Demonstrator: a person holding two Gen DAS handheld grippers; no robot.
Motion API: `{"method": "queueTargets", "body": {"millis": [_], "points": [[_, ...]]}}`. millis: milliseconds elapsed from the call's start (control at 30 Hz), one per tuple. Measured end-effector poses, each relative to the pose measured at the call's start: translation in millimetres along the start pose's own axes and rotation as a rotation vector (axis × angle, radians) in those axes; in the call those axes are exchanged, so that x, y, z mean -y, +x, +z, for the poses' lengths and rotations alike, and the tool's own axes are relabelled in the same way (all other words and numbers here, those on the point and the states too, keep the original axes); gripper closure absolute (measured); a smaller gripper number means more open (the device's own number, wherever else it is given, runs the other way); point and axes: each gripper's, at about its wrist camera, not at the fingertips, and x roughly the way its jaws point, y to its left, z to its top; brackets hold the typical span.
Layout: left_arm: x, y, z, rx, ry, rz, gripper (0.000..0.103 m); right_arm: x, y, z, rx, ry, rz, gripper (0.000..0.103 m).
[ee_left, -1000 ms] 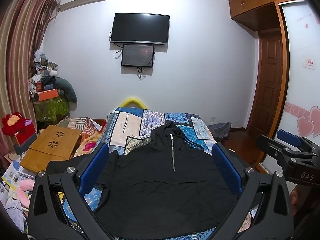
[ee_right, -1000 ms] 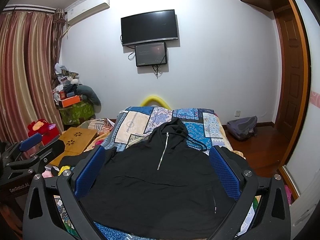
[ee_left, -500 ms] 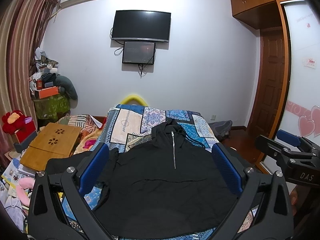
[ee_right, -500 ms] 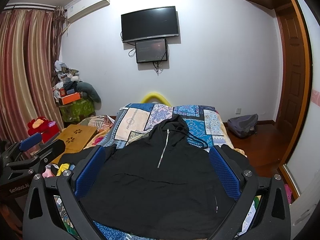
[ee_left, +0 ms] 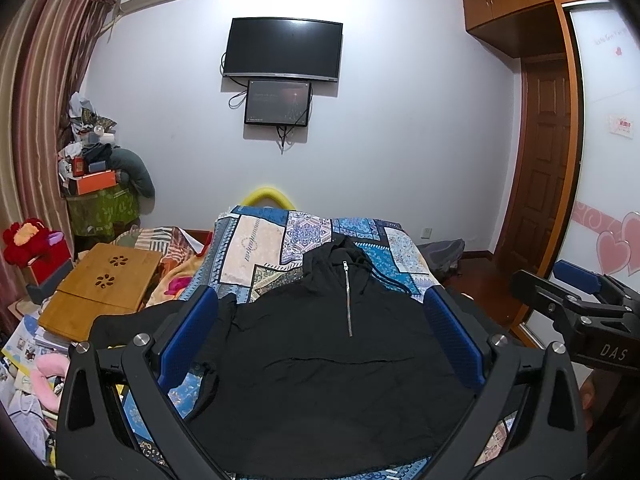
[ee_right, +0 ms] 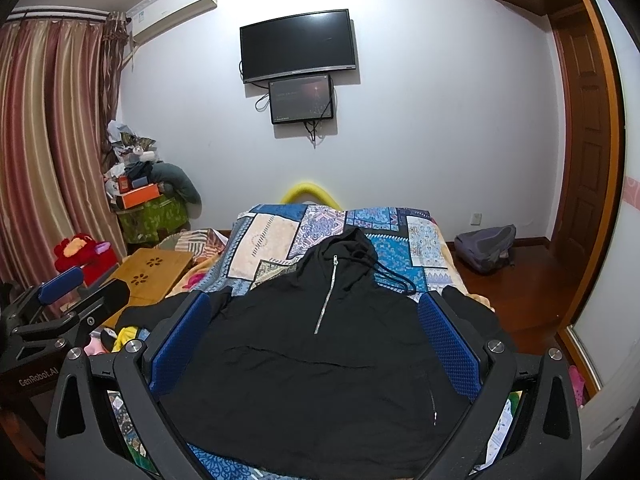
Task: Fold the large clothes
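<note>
A large black hooded pullover (ee_left: 332,360) with a short silver zip lies flat, front up, on a bed with a blue patchwork cover (ee_left: 260,240); its hood points to the far wall. It also shows in the right wrist view (ee_right: 312,372). My left gripper (ee_left: 320,340) is open and empty, held above the near hem. My right gripper (ee_right: 316,340) is open and empty, also above the near hem. The right gripper shows at the right edge of the left wrist view (ee_left: 576,300). The left gripper shows at the left edge of the right wrist view (ee_right: 64,304).
A wooden lap table (ee_left: 104,284) and piled clutter lie left of the bed. A grey backpack (ee_right: 486,248) sits on the wood floor at the right, near a brown door (ee_left: 548,168). A TV (ee_left: 282,48) hangs on the far wall.
Both views have tilted slightly upward, so the pullover and bed sit a little lower in frame. Both grippers stay open and empty.
</note>
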Motion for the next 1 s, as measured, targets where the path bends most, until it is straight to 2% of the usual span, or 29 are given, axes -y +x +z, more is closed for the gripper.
{"method": "queueTargets", "body": {"millis": [467,600,700,800,1000], "points": [[-14.8,12.4,-1.0,-0.015,-0.039,0.004,0.000,0.0,11.7,0.2,-0.011,-0.006,0.004,0.000],[-32.8,27.5,0.4,-0.014,-0.037,0.087,0.000,-1.4,22.1,4.2,0.009,-0.019,0.007,0.000],[-53.5,45.1,1.5,-0.033,-0.040,0.144,0.000,-4.0,35.5,7.1,0.008,-0.025,0.011,0.000],[-82.1,61.9,-0.9,-0.060,-0.081,0.161,0.000,-5.5,49.1,6.5,0.002,-0.035,0.002,0.000],[-155.3,110.4,-19.1,-0.178,-0.172,0.229,0.000,-6.4,106.4,-2.0,-0.099,-0.067,-0.010,0.000]]}}
